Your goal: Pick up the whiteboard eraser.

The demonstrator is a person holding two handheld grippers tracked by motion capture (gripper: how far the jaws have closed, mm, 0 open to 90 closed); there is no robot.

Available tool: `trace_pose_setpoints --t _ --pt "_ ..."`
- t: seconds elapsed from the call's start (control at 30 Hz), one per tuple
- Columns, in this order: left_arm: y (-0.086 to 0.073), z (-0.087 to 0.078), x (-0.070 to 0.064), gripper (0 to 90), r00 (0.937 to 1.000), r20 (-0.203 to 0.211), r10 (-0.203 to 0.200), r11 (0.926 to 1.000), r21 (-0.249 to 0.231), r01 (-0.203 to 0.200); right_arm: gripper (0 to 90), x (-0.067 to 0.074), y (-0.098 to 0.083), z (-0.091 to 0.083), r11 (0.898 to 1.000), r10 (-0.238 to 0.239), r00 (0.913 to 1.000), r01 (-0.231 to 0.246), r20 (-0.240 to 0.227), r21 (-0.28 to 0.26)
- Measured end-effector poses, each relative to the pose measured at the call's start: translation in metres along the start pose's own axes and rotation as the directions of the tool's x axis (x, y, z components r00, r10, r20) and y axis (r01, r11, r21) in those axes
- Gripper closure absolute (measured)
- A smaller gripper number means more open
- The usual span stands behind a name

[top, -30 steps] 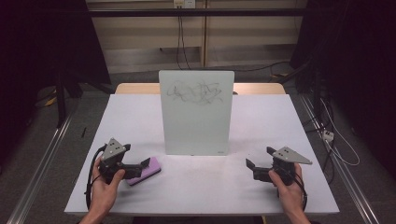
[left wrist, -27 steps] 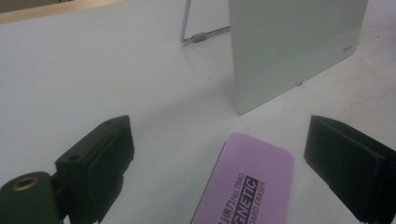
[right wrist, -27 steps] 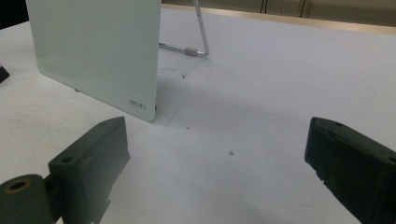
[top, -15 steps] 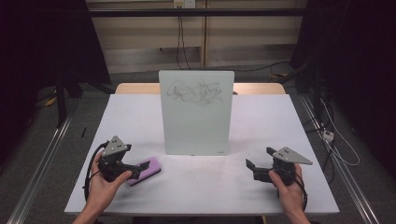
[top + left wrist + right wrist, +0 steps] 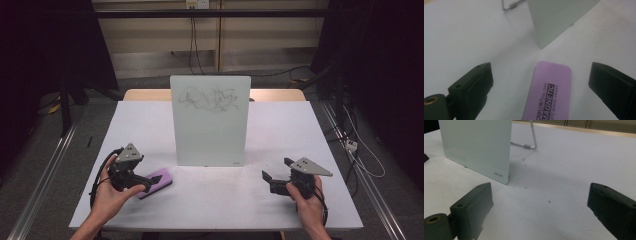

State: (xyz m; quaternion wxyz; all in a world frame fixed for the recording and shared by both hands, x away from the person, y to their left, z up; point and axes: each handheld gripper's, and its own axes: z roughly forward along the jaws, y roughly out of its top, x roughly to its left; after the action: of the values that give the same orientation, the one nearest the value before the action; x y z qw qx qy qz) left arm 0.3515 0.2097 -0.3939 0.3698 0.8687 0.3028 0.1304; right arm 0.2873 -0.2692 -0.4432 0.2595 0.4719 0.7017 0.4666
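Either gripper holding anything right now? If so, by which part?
Nothing held. The left gripper has open jaws either side of the purple eraser, which lies on the table, pads clear of it. The right gripper is open, empty.

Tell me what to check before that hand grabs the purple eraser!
1. Left gripper open: ok; its jaws have just been opening.
2. Purple eraser lies between the jaws, not touched: ok.
3. Eraser flat on the table: ok.
4. Whiteboard upright, scribbles waiting: ok.
5. Right gripper open, away from the eraser: ok.
6. Grip firm enough: cannot tell.
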Motion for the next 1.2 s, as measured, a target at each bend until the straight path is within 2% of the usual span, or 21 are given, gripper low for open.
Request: trace_pose_setpoints --t 0.13,0.27,0.33,0.4,0.57,0.67,0.7,0.9,0.97,1.0,1.1,1.2 --pt "0.003 0.006 0.000 7.5 0.9992 0.029 0.028 0.9978 0.059 -0.030 6.1 0.002 0.001 0.001 1.000 -0.005 1.0000 0.005 -0.003 0.002" --pt "0.007 0.010 0.003 8.4 0.9985 0.044 0.033 0.9957 0.085 -0.037 6.1 0.001 0.001 0.002 1.000 -0.005 1.0000 0.005 -0.003 0.004" --pt "0.010 0.012 0.003 7.3 0.9978 0.050 0.044 0.9920 0.116 -0.050 6.1 0.001 0.000 0.002 1.000 -0.003 1.0000 0.003 -0.002 0.006" --pt "0.012 0.014 0.004 6.2 0.9968 0.067 0.044 0.9910 0.123 -0.052 6.1 0.001 0.001 0.003 1.000 -0.002 1.0000 0.002 -0.003 0.005" --pt "0.012 0.019 -0.001 10.2 0.9929 0.094 0.073 0.9812 0.171 -0.088 6.1 0.002 0.000 0.003 1.000 -0.005 0.9999 0.005 -0.010 0.004" --pt "0.010 0.019 -0.001 15.4 0.9894 0.116 0.088 0.9797 0.170 -0.107 6.1 0.002 0.000 0.002 1.000 -0.009 0.9999 0.009 -0.011 0.006" --pt "0.009 0.021 -0.002 15.4 0.9905 0.101 0.093 0.9778 0.179 -0.110 6.1 0.002 0.000 0.001 1.000 -0.002 1.0000 0.002 -0.008 0.005" --pt "0.005 0.022 -0.001 17.3 0.9905 0.102 0.092 0.9737 0.199 -0.111 6.1 0.002 0.000 0.001 1.000 -0.004 0.9999 0.004 -0.010 0.005" --pt "0.002 0.021 -0.001 17.6 0.9889 0.107 0.102 0.9696 0.211 -0.123 6.1 0.002 0.000 0.002 1.000 -0.005 0.9999 0.005 -0.010 0.005" --pt "0.001 0.021 -0.001 18.3 0.9897 0.109 0.093 0.9714 0.208 -0.114 6.1 0.002 0.000 0.002 1.000 -0.009 0.9999 0.009 -0.011 0.006" --pt "-0.002 0.023 -0.002 20.5 0.9890 0.107 0.102 0.9661 0.226 -0.124 6.1 0.002 0.000 0.002 1.000 -0.009 0.9999 0.009 -0.012 0.006" --pt "-0.003 0.029 -0.003 25.0 0.9862 0.126 0.107 0.9590 0.248 -0.136 6.1 0.002 0.000 0.002 1.000 -0.007 0.9999 0.007 -0.013 0.008"
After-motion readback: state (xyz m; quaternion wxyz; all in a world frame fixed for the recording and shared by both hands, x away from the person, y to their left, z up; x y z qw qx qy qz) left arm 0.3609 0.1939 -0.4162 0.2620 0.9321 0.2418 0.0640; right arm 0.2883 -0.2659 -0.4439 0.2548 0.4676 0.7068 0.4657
